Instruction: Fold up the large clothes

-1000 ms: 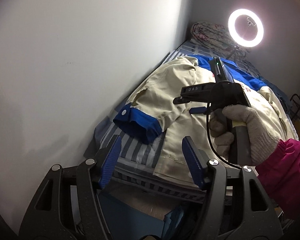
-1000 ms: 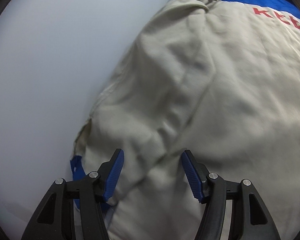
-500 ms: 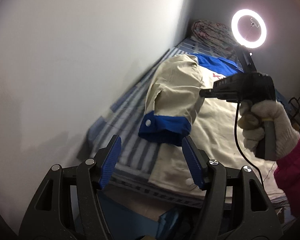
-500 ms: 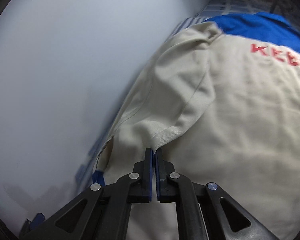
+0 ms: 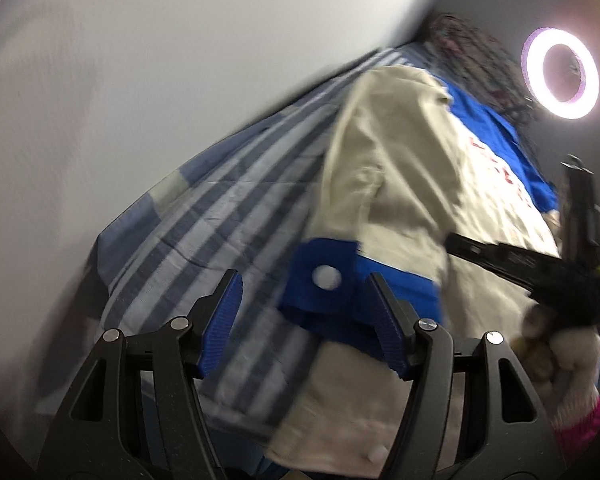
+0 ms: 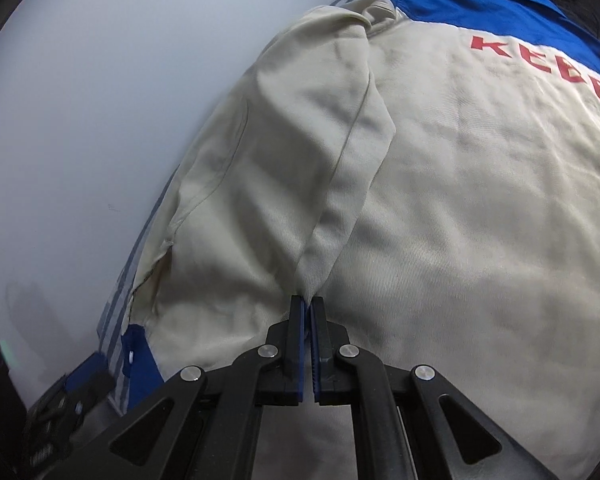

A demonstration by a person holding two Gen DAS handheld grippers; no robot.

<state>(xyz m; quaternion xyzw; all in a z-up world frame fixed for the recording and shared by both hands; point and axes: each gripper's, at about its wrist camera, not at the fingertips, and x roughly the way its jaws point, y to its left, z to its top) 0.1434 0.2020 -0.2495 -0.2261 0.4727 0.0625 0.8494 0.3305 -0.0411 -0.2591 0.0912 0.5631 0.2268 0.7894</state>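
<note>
Two grippers working the jacket, landmark = its blue cuff. Right gripper is clenching a ridge of beige sleeve fabric just up-sleeve of the cuff — jaws fully closed, the pinched fold tenting up from the tips. Left gripper is spread wide, jaws released, sitting over the cuff with the white snap showing between the pads; whether either pad is touching cloth I can't tell, that view is blurring.

The jacket is lying back-up on the striped bed sheet, red lettering and blue yoke away from the cuff, wall running along the sheet beyond the cuff.

Judgement: sleeve fold-in is in progress, early in the task.

Risks:
- Right pinch is looking thin — pulling hard could slip it, or drag the body panel along and wrinkle it.
- Left closing off-centre could catch only the cuff's edge, or the sheet underneath, lifting both together.
</note>
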